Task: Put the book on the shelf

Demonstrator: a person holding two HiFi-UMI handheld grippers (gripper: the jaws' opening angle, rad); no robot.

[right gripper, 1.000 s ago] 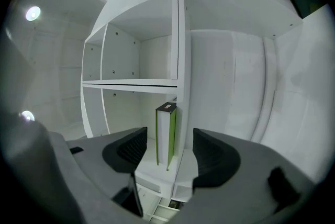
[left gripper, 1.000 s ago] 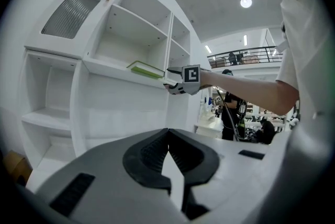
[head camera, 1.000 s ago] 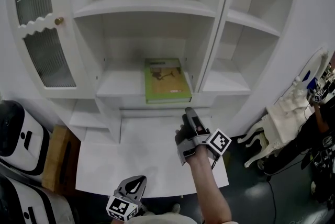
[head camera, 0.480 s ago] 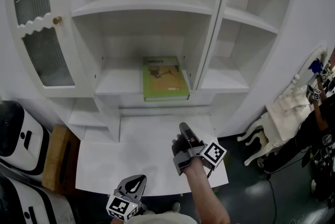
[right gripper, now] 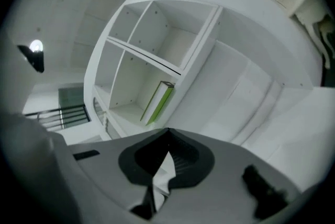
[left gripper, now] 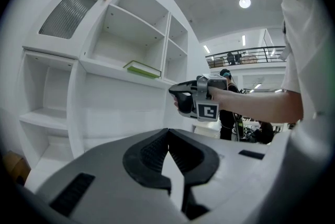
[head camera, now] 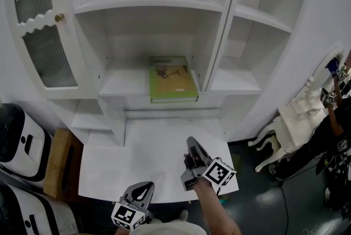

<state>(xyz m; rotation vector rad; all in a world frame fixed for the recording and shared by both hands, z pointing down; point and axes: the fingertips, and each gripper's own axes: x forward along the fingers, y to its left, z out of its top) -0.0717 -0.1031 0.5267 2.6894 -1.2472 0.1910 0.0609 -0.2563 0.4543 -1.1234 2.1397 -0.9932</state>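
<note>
The green-edged book (head camera: 173, 77) lies flat on the middle shelf (head camera: 123, 85) of the white cabinet, cover up; nothing touches it. It also shows as a thin green slab in the left gripper view, book (left gripper: 142, 67), and in the right gripper view, book (right gripper: 159, 102). My right gripper (head camera: 192, 144) is shut and empty over the white desk top, well short of the shelf and pointing toward it. My left gripper (head camera: 145, 189) hangs low at the desk's front edge, shut with nothing held. From the left gripper view the right gripper (left gripper: 175, 93) is seen side-on.
A glass cabinet door (head camera: 41, 36) with a brass knob stands open at the left. The white desk top (head camera: 148, 146) juts out below the shelf. A wooden box (head camera: 57, 165) and white-and-black machines sit at the left, an ornate white chair (head camera: 285, 129) at the right.
My right gripper has drawn back from the shelf toward the desk's front edge, sunk a little and rolled. The book and the left gripper have stayed put.
</note>
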